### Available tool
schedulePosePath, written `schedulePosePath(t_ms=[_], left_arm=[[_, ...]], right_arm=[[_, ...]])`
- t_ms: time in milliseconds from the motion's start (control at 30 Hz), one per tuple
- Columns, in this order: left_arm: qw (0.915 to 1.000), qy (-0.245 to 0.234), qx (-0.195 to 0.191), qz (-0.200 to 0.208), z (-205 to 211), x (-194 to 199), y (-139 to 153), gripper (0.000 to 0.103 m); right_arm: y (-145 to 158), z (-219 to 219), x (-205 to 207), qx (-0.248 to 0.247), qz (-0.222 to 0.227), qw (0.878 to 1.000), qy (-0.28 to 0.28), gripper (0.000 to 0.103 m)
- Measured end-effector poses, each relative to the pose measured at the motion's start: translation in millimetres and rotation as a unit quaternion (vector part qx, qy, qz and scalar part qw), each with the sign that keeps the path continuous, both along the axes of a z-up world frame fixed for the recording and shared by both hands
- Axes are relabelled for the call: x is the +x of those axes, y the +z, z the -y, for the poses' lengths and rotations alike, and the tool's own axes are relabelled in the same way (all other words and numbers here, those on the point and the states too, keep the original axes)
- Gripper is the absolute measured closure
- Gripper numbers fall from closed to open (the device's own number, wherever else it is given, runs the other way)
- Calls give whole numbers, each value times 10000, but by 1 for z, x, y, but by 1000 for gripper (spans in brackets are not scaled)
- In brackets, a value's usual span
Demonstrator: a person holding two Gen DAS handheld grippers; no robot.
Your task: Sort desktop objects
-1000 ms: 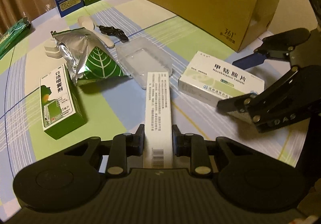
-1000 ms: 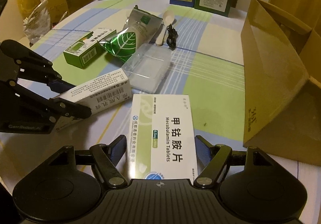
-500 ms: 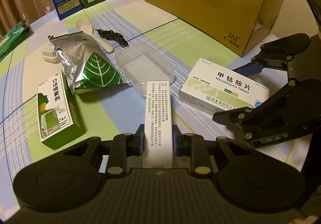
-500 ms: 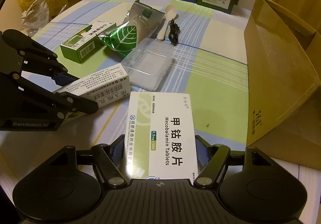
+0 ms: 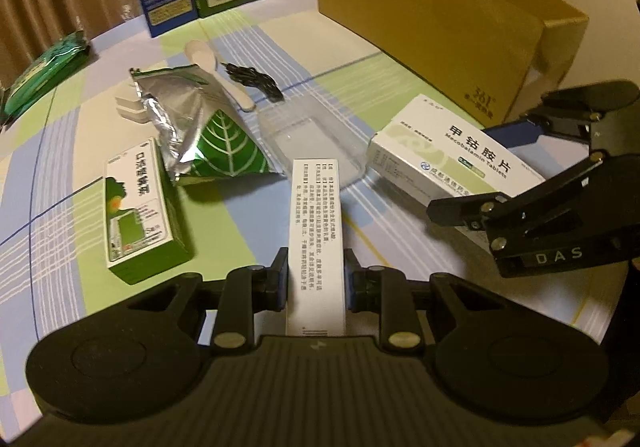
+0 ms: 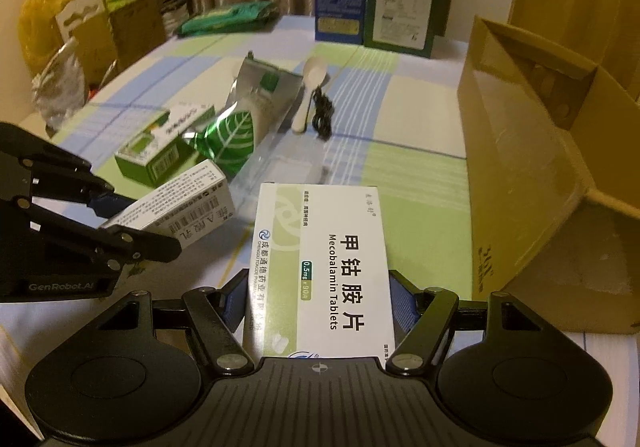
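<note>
Biggest thing near me is the open cardboard box (image 5: 440, 23), standing on the checked tablecloth (image 5: 360, 71) off to my right – I judge it the likely drop spot, though nothing here confirms that. Risk one: its near wall stands tall, so a low carry could clip the rim and knock a carton loose.

My right gripper (image 6: 318, 305) is clamped across the wide Mecobalamin tablet box (image 6: 320, 267), pads on both long sides near its rear end, so most of the box sticks out forward. A light cardboard carton held at one end could pivot or sag if I swing fast.

My left gripper (image 5: 316, 281) is squeezed narrow on the slim white carton (image 5: 316, 231), again gripped at the rear end, with a long overhang. Thin card could crush or twist out under that tight pinch.

The two grippers sit close together, the cartons nearly side by side – moving both at once could bump one against the other.

Still on the cloth: foil leaf pouch (image 5: 200, 135), green spray box (image 5: 136, 207), clear plastic tray (image 5: 312, 143), white spoon (image 5: 216, 67), black cable (image 5: 256, 83). The tray lies just ahead of the slim carton's tip – a forward dip could shove it.
</note>
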State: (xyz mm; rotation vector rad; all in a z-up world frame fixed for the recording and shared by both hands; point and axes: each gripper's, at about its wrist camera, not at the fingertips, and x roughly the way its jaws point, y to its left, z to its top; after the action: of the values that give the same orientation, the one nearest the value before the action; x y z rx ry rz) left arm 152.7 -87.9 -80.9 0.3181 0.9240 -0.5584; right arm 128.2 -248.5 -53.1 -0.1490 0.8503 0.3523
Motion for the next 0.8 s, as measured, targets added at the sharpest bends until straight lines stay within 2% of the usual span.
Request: schedulePosePath(t_ms=[300,633,800], left_arm=[[9992,239,-203,243,7,-5,34,82],[9963,400,-473,603,36,-6,82,82],[9937,361,-641,847,56,-9,104,82]], right_arm=[[28,14,-9,317,455,9980,-298,35],[71,27,-22,218,1164,9905,-694,36],[93,46,-22,249,1325,9869,-883,36]])
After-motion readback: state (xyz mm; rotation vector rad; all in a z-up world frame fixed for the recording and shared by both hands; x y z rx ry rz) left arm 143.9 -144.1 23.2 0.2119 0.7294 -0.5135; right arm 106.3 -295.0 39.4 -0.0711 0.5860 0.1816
